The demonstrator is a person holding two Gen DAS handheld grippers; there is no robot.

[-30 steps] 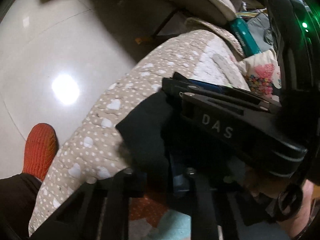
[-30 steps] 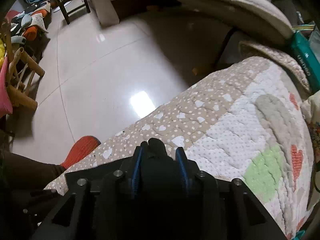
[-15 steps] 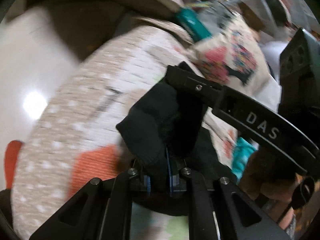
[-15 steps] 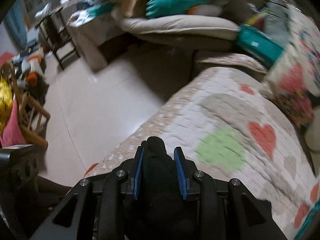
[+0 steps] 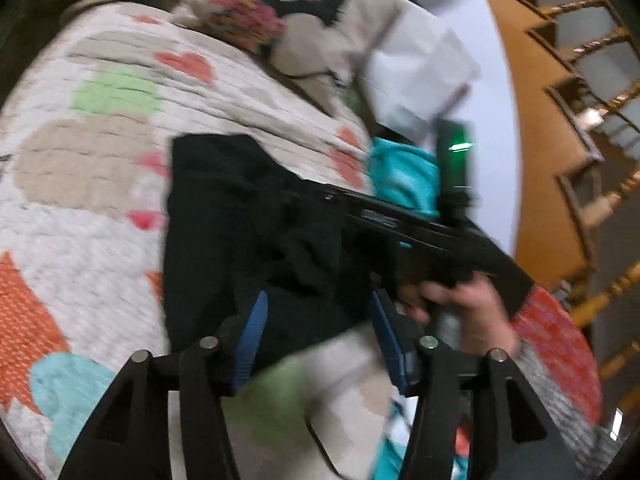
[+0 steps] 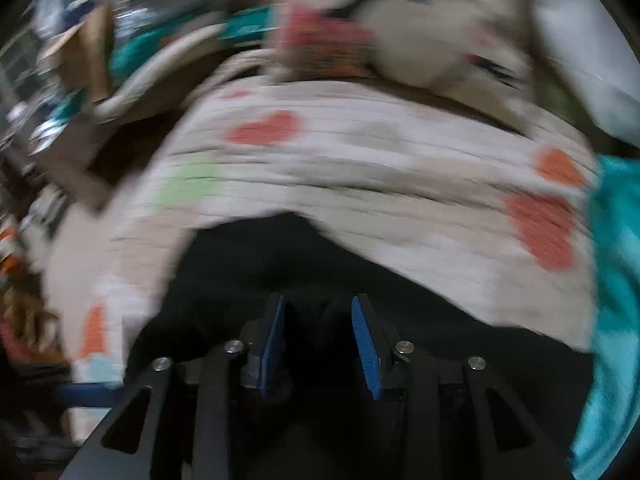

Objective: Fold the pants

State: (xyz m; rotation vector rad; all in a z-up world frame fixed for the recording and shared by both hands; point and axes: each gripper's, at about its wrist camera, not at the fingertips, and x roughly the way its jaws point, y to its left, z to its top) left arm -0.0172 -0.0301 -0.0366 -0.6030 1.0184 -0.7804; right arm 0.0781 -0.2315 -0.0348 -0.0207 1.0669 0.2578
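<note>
The pants [image 5: 240, 232] are seen as plain black, without pattern. The quilt [image 5: 80, 208] beneath them is white and beige, printed with hearts in orange-red, pale green, tan and light turquoise. Beyond the quilt's far edge, a cream cushion [image 5: 304, 12] is marked with pink and multicoloured flowers and black lines. A turquoise cloth [image 5: 404, 176] is seen at the quilt's right edge. The pads [image 6: 368, 344] of the right gripper [image 6: 320, 340] are blue on a black frame, and blue pads [image 5: 252, 336] are likewise shown on the black left gripper [image 5: 320, 340].
</note>
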